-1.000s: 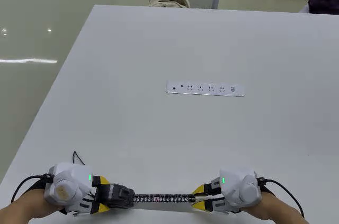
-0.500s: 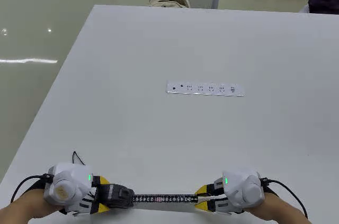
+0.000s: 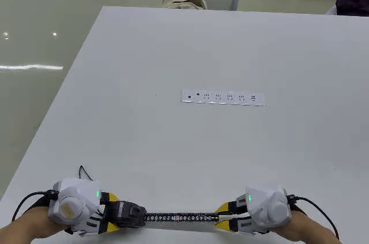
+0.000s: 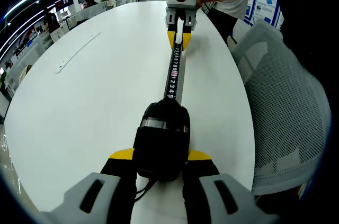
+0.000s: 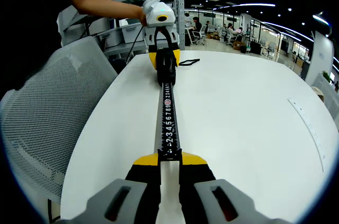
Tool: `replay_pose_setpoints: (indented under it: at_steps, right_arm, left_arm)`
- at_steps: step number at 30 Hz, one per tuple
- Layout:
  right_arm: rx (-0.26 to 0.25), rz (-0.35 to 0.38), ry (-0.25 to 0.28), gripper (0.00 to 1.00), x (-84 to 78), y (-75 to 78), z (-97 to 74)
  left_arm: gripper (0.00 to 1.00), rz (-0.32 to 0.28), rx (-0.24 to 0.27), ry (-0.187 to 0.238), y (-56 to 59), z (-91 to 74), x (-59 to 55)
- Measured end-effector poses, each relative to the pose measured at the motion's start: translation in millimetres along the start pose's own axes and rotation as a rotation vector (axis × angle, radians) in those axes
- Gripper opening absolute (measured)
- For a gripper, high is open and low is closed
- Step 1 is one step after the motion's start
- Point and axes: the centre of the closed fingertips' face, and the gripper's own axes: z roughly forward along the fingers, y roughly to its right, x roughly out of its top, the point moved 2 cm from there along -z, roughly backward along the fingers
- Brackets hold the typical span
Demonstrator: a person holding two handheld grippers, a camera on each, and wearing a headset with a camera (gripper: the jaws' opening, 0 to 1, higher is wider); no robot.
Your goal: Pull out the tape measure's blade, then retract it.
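Tape measure case (image 3: pixel 128 214) lies at 7 o'clock on the desk (image 3: pixel 230 48), at its near edge, clamped between the left gripper's (image 3: pixel 110 215) jaws. Its blade (image 3: pixel 180 218) runs toward 3 o'clock, the tip pinched in the right gripper's (image 3: pixel 222 217) closed jaws.

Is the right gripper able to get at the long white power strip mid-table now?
Probably not yet: the right gripper is shut on the black tape measure blade, stretched from the black case in the left gripper. Nothing blocks the way to the white power strip, but it must let go first.
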Motion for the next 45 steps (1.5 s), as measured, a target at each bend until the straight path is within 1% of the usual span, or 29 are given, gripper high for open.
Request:
replay_pose_setpoints:
  at_steps: [9,14,20,27,29,45]
  right_arm:
    - [-0.007,-0.004,-0.002,0.09,-2.0,-0.1,-2.9]
    - [-0.009,-0.005,-0.006,0.09,-4.0,0.1,-4.9]
    - [-0.01,-0.001,-0.01,0.09,-7.6,0.1,-8.3]
    - [-0.012,0.004,-0.02,0.1,-13.2,0.0,-12.0]
    - [-0.013,0.003,-0.02,0.1,-11.8,-0.9,-13.7]
    - [-0.016,0.009,-0.026,0.1,-17.7,-0.1,-18.3]
  left_arm:
    - [0.29,0.0,0.001,-0.001,0.2,0.3,-0.7]
    - [0.29,0.0,0.002,-0.001,1.0,-0.7,1.0]
    - [0.29,0.002,0.001,-0.002,0.0,1.1,-1.4]
    - [0.29,0.006,-0.001,-0.003,0.7,0.7,0.2]
    - [0.29,0.006,-0.002,-0.003,0.8,0.8,0.1]
    - [0.29,0.004,-0.003,-0.002,0.4,0.6,0.9]
